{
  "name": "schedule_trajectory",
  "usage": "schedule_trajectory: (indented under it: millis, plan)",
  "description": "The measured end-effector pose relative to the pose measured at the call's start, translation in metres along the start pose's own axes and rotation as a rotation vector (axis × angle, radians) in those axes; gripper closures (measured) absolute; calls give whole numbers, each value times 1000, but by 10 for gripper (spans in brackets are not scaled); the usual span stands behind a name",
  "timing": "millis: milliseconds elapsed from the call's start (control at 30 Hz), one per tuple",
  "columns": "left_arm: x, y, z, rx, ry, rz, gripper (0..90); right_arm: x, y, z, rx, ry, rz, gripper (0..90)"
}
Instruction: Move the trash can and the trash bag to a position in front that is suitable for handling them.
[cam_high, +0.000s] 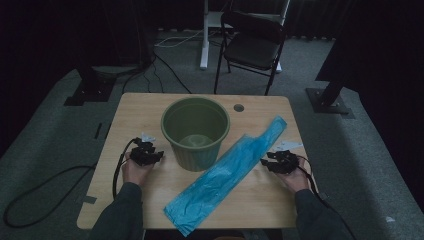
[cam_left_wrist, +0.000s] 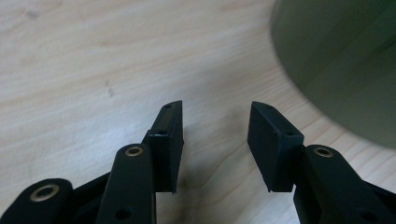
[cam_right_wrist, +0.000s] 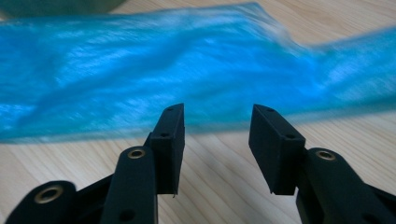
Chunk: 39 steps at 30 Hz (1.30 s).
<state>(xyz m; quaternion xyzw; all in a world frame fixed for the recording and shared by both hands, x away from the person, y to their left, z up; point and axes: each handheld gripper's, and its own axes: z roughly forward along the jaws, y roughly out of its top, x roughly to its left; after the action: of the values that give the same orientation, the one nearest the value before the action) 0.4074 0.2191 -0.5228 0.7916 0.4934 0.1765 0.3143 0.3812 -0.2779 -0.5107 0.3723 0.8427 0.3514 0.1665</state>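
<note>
Your right gripper (cam_right_wrist: 215, 135) is sitting with its jaws spread and nothing between them, pointing left at the near edge of the blue plastic bag (cam_right_wrist: 187, 70), just short of touching it; your left gripper (cam_left_wrist: 215, 135) is likewise gaping empty over bare wood, with the green bin (cam_left_wrist: 345, 60) curving past on its right. From above, the left gripper (cam_high: 147, 152) is resting left of the bin (cam_high: 195, 131) and the right gripper (cam_high: 277, 161) is resting right of the bag (cam_high: 227, 172); the bag is lying flat and diagonal on the table (cam_high: 135, 107), from the near edge up toward the far right, its left side brushing the bin's base. You are, I judge, approaching the bag to line the bin; next you are needing to nudge the right gripper forward and pinch a single edge, then find the mouth.
</note>
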Motion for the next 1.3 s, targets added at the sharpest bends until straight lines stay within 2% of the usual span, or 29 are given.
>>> schedule_trajectory:
  millis: [67,133,167,233,433,500,533,633,700,800,833,933,967,1033,1167,1300]
  plan:
    - [-2,7,-4,-30,-12,3,554,7,11,5,-2,26,-19,584]
    - [-3,13,-5,-43,-18,11,553,8,14,6,-4,32,-26,585]
    - [-4,17,-6,-51,-18,14,554,13,25,10,-25,45,-31,586]
    - [-5,22,-7,-64,-27,7,554,14,29,11,-30,51,-27,586]
    - [-3,31,-7,-87,-48,-11,561,23,57,26,-68,98,-13,551]
    - [-4,34,-7,-92,-54,-11,561,28,71,32,-79,98,-28,547]
    - [-4,36,-8,-93,-52,-6,561,28,71,32,-79,98,-28,547]
    - [-7,42,-8,-106,-60,1,574,35,89,39,-92,100,-39,548]
    - [-8,44,-8,-105,-61,14,596,40,101,45,-109,101,-30,560]
    - [-8,44,-7,-106,-72,16,601,43,107,51,-115,91,-31,565]
    - [-8,44,-7,-107,-75,15,611,44,111,55,-106,69,-32,567]
    - [-9,44,-7,-110,-80,22,622,42,112,56,-116,78,-22,573]
    - [-12,44,-8,-108,-94,45,622,41,112,57,-120,83,-9,575]
    - [-15,44,-8,-104,-108,61,650,38,113,57,-120,96,-4,595]
    - [-19,41,-10,-107,-119,68,699,40,112,54,-111,109,-25,652]
    - [-22,35,-16,-106,-112,89,714,45,111,50,-99,122,-57,663]
